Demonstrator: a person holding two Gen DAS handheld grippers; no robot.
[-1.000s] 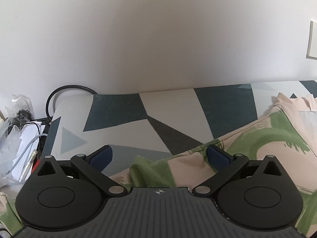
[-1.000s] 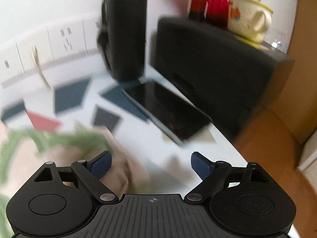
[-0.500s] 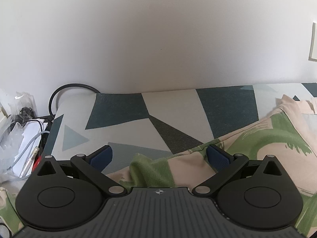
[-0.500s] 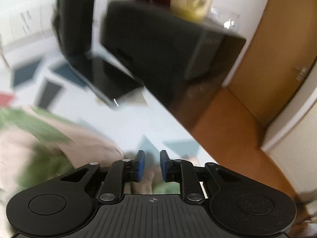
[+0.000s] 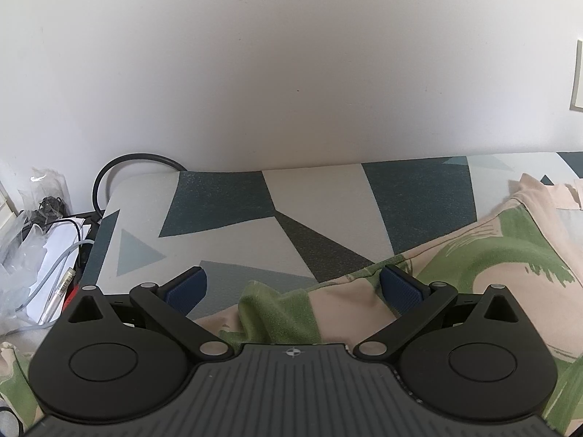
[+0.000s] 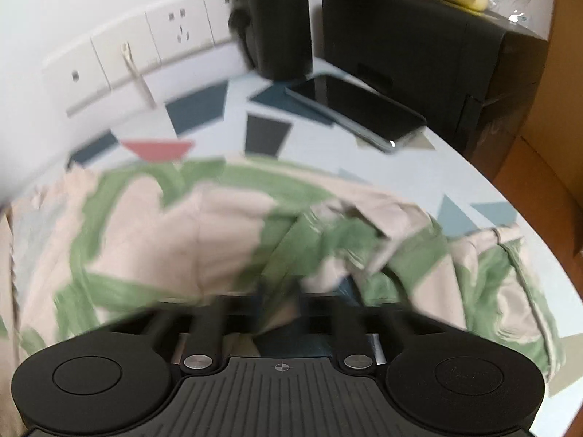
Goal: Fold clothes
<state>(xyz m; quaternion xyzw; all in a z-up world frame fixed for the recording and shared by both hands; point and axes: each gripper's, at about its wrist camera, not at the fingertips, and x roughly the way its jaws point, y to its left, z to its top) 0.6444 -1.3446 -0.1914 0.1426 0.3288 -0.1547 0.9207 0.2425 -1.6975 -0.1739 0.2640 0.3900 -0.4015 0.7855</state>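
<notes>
A peach garment with green brush-stroke print (image 5: 510,255) lies on the table with the geometric-patterned cover (image 5: 320,196). My left gripper (image 5: 291,284) is open, its blue pads wide apart just above the garment's near edge, where a green fold rises between them. In the right wrist view the same garment (image 6: 164,225) fills the middle, blurred by motion. My right gripper (image 6: 280,302) has its arms drawn together and cloth is bunched over the fingertips, which are hidden. It looks shut on the garment.
A black cable (image 5: 109,174) and plastic bags with wires (image 5: 36,247) sit off the table's left end. Wall sockets (image 6: 175,32), a black flask (image 6: 277,18), a dark tablet (image 6: 357,109) and a black box (image 6: 437,47) stand at the back right. The table edge drops to a brown floor (image 6: 546,167).
My right gripper's jaws went from wide apart to together, and it swung from the table's right edge back over the garment, with cloth now gathered at its tips. The left gripper stayed still.
</notes>
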